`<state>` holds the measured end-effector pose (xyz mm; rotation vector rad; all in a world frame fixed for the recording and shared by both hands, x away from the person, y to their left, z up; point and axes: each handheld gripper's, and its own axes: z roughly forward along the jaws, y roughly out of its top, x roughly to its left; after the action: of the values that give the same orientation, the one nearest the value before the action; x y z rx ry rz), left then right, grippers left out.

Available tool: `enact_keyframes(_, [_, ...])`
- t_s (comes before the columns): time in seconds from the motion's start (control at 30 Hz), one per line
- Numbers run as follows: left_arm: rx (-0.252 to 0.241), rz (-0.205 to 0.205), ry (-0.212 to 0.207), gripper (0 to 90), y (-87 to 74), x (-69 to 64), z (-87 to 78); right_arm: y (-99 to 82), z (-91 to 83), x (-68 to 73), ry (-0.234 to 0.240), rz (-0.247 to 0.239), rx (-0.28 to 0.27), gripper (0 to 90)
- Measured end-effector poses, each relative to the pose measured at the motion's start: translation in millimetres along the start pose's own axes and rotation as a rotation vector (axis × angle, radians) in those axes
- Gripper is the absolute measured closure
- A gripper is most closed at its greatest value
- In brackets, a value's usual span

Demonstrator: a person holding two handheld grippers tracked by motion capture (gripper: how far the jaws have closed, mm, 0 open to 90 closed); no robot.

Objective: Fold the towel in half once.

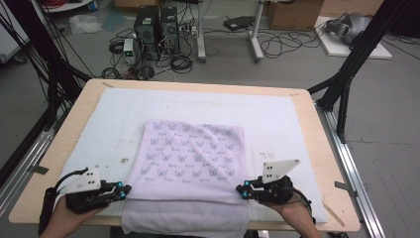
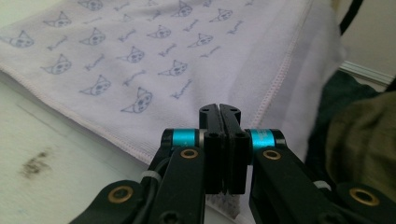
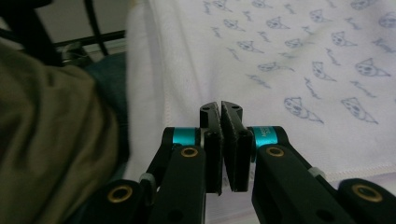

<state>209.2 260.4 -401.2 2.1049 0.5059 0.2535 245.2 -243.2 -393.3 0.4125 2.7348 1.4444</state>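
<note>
Black jaws of the left gripper [image 2: 219, 109] press together on the towel [image 1: 190, 163] edge; fabric peeks out below them, though the pinch itself is hidden. Right gripper [image 3: 220, 108] jaws likewise closed, probably on the towel's hem, contact hard to make out. Towel's near edge hangs over the table [image 1: 317, 129] front, cut off by the frame. It is pale lilac, printed with small blue cat faces and script, folded double, lying on a white mat [image 1: 277, 114] at the near middle. Hands partly cropped.
</note>
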Motion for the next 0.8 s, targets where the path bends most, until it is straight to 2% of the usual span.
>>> enact_keyframes(0.03, [0.007,0.001,0.002,86.6,-1.5,-1.2,-0.5,-1.9,0.4,2.6,0.028,0.007,-0.003,82.1])
enact_keyframes(0.07, [0.017,-0.006,0.016,81.1,-3.3,-0.5,0.2,-3.1,0.9,3.2,0.035,0.016,-0.008,76.3])
enact_keyframes(0.13, [0.021,-0.026,0.038,66.2,-3.9,5.4,1.7,-4.9,1.5,-1.5,0.032,0.036,-0.018,72.0])
enact_keyframes(0.2, [0.012,-0.035,0.047,62.3,-1.9,11.7,3.9,-4.5,2.3,-10.5,0.01,0.066,-0.025,68.2])
enact_keyframes(0.23, [0.006,-0.037,0.053,61.2,-0.6,14.2,5.9,-4.1,3.2,-15.6,0.007,0.075,-0.022,67.2])
enact_keyframes(0.4, [-0.008,-0.042,0.067,57.4,6.0,28.4,22.4,-5.3,9.4,-40.3,-0.081,0.123,-0.011,60.4])
enact_keyframes(0.43, [-0.01,-0.041,0.066,56.9,7.3,30.9,26.4,-6.0,11.1,-44.7,-0.085,0.133,-0.007,59.6])
enact_keyframes(0.47, [-0.014,-0.042,0.066,56.8,8.7,32.5,30.6,-6.3,12.6,-48.5,-0.104,0.128,0.002,58.7])
enact_keyframes(0.5, [-0.017,-0.04,0.066,56.2,10.1,34.2,34.6,-6.7,14.0,-51.5,-0.122,0.125,0.01,58.6])
enact_keyframes(0.63, [-0.017,-0.036,0.064,54.8,15.5,38.8,49.4,-8.6,16.5,-61.3,-0.141,0.134,0.013,56.1])
enact_keyframes(0.8, [-0.009,-0.031,0.063,54.6,18.0,44.9,61.1,-10.5,18.5,-69.2,-0.176,0.15,0.014,50.5])
